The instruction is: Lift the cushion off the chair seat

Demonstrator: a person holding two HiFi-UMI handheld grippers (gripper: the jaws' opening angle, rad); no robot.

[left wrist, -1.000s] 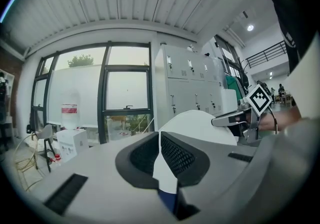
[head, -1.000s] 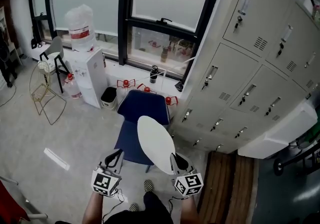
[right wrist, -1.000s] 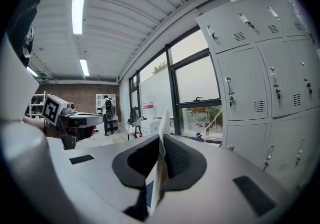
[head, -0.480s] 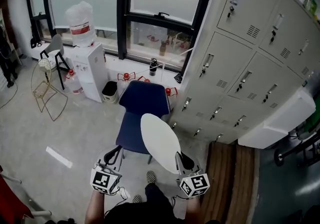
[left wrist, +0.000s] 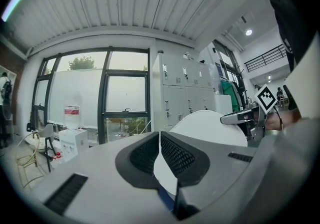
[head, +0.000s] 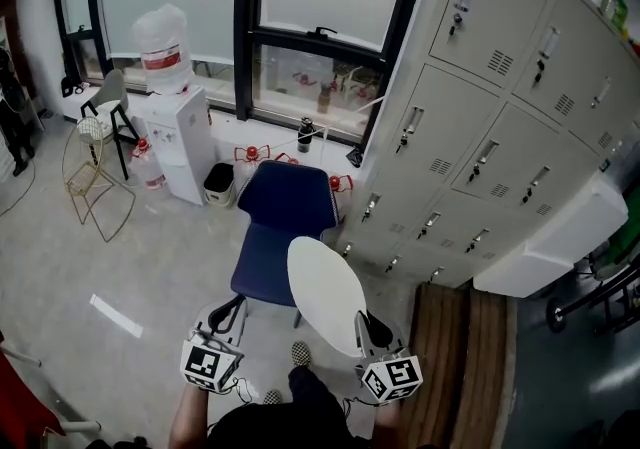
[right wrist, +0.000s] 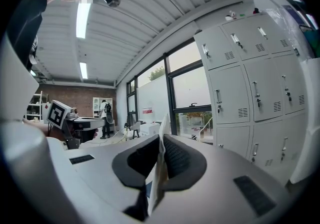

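The white oval cushion hangs tilted in the air, off the blue chair and partly over the front of its seat. My right gripper is shut on the cushion's near right edge. In the right gripper view that thin white edge stands pinched between the black pads. My left gripper hovers at the cushion's left, apart from it, shut with nothing between its pads. The left gripper view shows the cushion beyond the jaws, with the right gripper at its far side.
Grey lockers line the right side close to the chair. A water dispenser, a black bin, a wire stand and a small chair stand at the left by the window. A wooden floor strip lies at the lower right.
Both grippers have drawn back toward me with the cushion. The cushion has come further off the chair, and more of the blue seat shows.
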